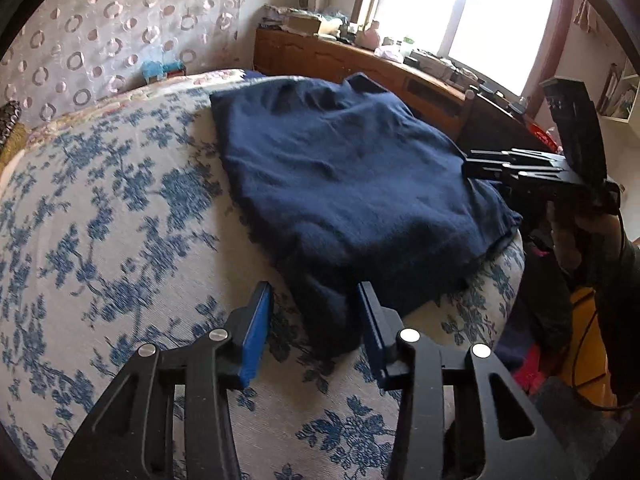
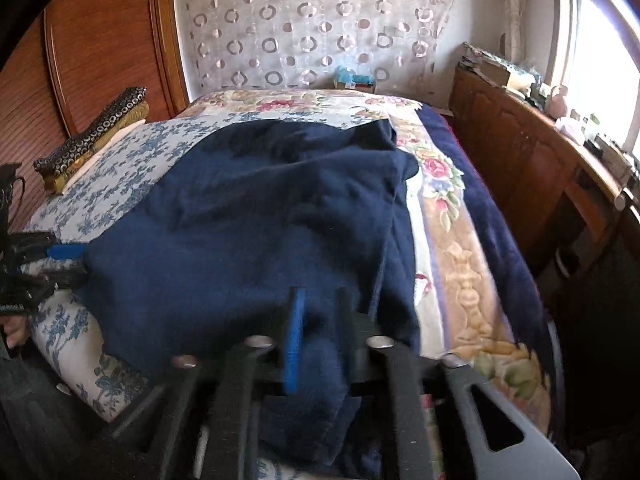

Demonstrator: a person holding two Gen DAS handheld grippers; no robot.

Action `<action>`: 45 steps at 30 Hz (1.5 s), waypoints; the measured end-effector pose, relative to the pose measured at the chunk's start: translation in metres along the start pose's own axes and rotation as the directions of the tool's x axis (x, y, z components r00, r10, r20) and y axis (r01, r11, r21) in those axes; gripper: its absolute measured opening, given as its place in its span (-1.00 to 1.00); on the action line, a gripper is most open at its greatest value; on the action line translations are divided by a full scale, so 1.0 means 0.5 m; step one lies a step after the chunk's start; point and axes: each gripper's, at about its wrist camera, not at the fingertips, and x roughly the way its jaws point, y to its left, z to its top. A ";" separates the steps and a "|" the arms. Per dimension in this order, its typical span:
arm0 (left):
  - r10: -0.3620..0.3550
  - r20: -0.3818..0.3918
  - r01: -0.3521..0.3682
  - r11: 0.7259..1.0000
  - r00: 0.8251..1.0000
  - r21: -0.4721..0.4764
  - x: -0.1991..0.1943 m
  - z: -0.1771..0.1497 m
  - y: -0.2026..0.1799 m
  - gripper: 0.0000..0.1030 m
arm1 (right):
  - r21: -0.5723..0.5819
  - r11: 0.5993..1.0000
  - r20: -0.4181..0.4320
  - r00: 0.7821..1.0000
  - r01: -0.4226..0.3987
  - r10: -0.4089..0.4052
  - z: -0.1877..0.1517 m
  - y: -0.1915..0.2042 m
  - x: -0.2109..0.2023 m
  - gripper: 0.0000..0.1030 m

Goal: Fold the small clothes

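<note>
A dark navy garment lies spread on the blue-flowered bed sheet. My left gripper stands at the garment's near corner. Its blue pads sit on either side of a hanging fold, with a gap left on both sides. My right gripper is at the garment's opposite edge. A bunched fold lies between its fingers, and the view there is blurred. From the left wrist view the right gripper shows at the cloth's right edge. The left gripper shows at the left edge of the right wrist view.
A rose-patterned blanket covers the bed's right side. A wooden cabinet with clutter runs under a bright window. A wooden headboard and a stack of folded cloths are at the left. A hand holds the right gripper.
</note>
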 end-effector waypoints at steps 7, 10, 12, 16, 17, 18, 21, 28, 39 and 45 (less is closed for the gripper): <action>-0.061 -0.017 0.061 0.998 0.998 0.010 -0.003 -0.006 -0.010 -0.74 | -0.028 0.999 -0.002 1.000 -0.029 0.029 -0.007 0.017 0.005 0.06; -0.085 0.008 0.084 0.996 0.996 0.015 -0.023 0.006 -0.015 -0.88 | -0.061 0.997 -0.002 0.998 -0.055 0.055 -0.012 0.034 0.003 0.06; -0.099 0.031 0.098 0.994 0.995 0.041 -0.041 0.027 -0.026 -0.88 | -0.073 0.995 -0.004 0.997 -0.075 0.075 -0.016 0.043 0.000 0.06; -0.107 0.090 0.100 0.992 0.990 0.082 -0.076 0.074 -0.045 -0.89 | -0.105 0.987 -0.006 0.993 -0.122 0.122 -0.025 0.063 -0.012 0.12; -0.108 0.110 0.098 0.991 0.988 0.092 -0.086 0.090 -0.052 -0.89 | -0.110 0.986 -0.008 0.992 -0.127 0.127 -0.028 0.067 -0.015 0.17; -0.108 0.120 0.097 0.990 0.987 0.098 -0.089 0.099 -0.054 -0.89 | -0.114 0.985 -0.008 0.991 -0.131 0.131 -0.031 0.071 -0.018 0.18; -0.107 0.140 0.092 0.990 0.984 0.110 -0.092 0.127 -0.061 -0.89 | -0.135 0.980 0.002 0.989 -0.148 0.150 -0.037 0.082 -0.033 0.25; -0.097 0.175 0.080 0.992 0.980 0.102 -0.087 0.171 -0.057 -0.89 | -0.188 0.971 -0.003 0.989 -0.144 0.146 -0.059 0.103 -0.036 0.26; -0.060 0.196 0.045 0.996 0.979 0.079 -0.085 0.176 -0.047 -0.89 | -0.131 0.991 -0.009 1.000 -0.003 0.002 -0.059 0.032 -0.005 0.26; -0.031 0.190 0.018 0.997 0.981 0.072 -0.068 0.186 -0.034 -0.89 | -0.176 0.984 -0.009 0.999 -0.037 0.036 -0.032 0.039 0.001 -0.79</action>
